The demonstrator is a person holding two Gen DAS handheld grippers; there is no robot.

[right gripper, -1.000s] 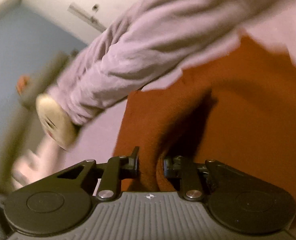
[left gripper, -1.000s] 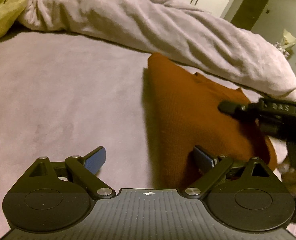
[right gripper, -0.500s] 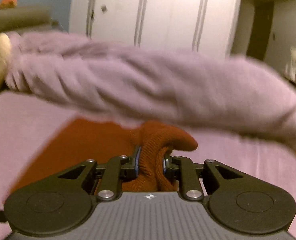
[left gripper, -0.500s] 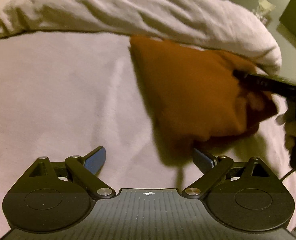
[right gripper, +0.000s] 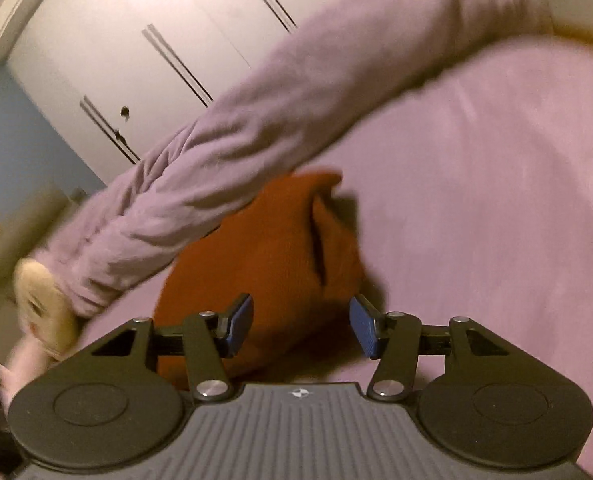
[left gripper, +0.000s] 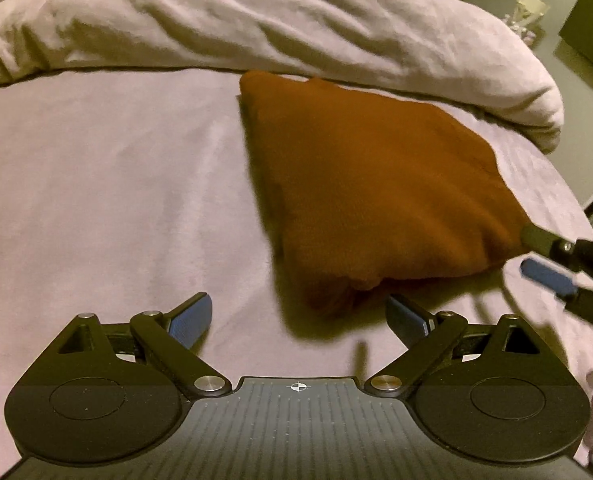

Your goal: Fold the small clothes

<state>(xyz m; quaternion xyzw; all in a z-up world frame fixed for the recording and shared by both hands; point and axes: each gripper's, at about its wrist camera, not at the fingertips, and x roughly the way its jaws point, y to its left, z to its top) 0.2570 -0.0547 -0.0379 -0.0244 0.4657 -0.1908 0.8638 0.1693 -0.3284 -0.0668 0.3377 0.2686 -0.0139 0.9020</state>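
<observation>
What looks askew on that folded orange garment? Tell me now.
The orange garment lies folded on the bed sheet, but its near corner bulges unevenly, and an open slit gapes along one edge.

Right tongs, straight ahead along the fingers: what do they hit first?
Probably the folded rust-orange knit garment, lying just past the opening right tongs, with nothing pinched between the pads. Beyond it lies the bunched lilac duvet. Depth is blurred, so treat this as likely.

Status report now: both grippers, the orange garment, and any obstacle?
Left gripper open, empty. Right gripper jaws opening, nothing between the pads. Orange garment folded on the bed sheet, against the rolled duvet. No obstacle.
</observation>
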